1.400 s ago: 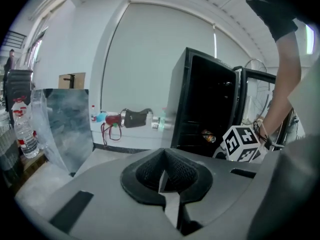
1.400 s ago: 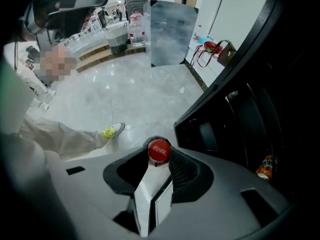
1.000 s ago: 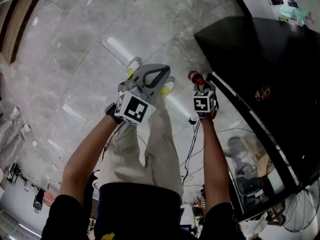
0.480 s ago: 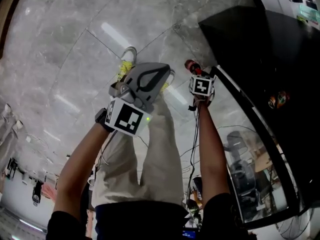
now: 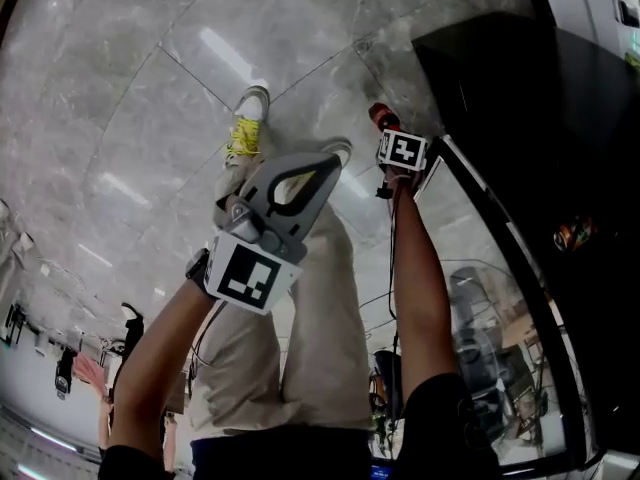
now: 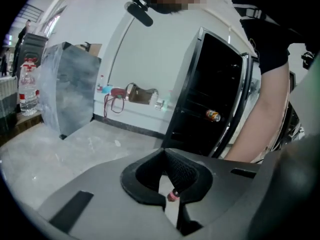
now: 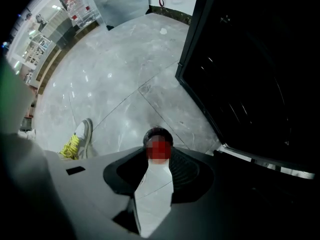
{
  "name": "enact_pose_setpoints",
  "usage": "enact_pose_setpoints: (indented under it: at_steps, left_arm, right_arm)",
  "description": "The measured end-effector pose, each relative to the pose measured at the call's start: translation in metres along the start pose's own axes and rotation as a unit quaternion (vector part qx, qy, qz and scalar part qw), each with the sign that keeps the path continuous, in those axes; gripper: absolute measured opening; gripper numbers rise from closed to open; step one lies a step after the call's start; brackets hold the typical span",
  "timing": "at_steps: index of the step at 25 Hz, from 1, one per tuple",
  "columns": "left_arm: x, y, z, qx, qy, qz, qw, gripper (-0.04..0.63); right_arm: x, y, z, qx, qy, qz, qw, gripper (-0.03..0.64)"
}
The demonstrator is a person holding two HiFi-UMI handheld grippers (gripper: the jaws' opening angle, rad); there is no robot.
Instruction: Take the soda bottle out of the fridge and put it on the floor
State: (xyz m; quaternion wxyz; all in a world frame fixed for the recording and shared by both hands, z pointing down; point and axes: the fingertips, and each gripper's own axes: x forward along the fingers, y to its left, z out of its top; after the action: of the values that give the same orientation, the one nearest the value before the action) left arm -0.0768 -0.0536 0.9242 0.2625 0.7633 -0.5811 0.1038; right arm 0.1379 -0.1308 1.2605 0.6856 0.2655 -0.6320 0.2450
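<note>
Soda bottle (image 5: 383,118) hangs at upper centre of the head view, above the floor (image 5: 150,98) and just left of the black fridge (image 5: 560,128); the fingers of my right gripper (image 7: 159,156) pinch it near its red top, pointing down; the fingers of my left gripper (image 6: 165,156) are pressed together on nothing; I judge the bottle smooth, possibly slick from the cold and weighty if full, so the stiff neck under the cap seems the safest hold.
</note>
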Motion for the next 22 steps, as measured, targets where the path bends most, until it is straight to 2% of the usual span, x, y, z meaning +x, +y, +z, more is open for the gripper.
enact_pose_setpoints:
  at_steps: [4,7,10,13,19,22]
  left_arm:
    - [0.003,0.009,-0.013,-0.01,0.002,0.013,0.9999,0.018]
    - [0.003,0.014,-0.012,-0.011,-0.002,0.02,0.9997,0.018]
    - [0.004,0.02,-0.012,-0.01,-0.004,0.025,0.9996,0.018]
    - [0.003,0.019,-0.013,-0.009,0.0,0.025,0.9996,0.018]
    - [0.004,0.004,-0.017,0.001,0.009,0.012,0.9999,0.018]
    - [0.002,0.0,-0.009,0.008,0.007,0.009,0.9999,0.018]
  right_arm:
    - [0.016,0.004,0.011,-0.015,0.0,-0.002,1.0,0.124]
    - [0.024,0.022,0.01,-0.013,0.007,0.024,1.0,0.124]
    - [0.028,0.022,0.007,-0.028,0.017,0.007,0.999,0.124]
    - [0.031,0.009,0.008,-0.062,0.01,-0.04,0.997,0.126]
    - [0.036,0.031,0.005,-0.067,-0.01,-0.008,0.998,0.131]
    - [0.028,0.04,0.017,-0.082,-0.041,0.004,0.996,0.132]
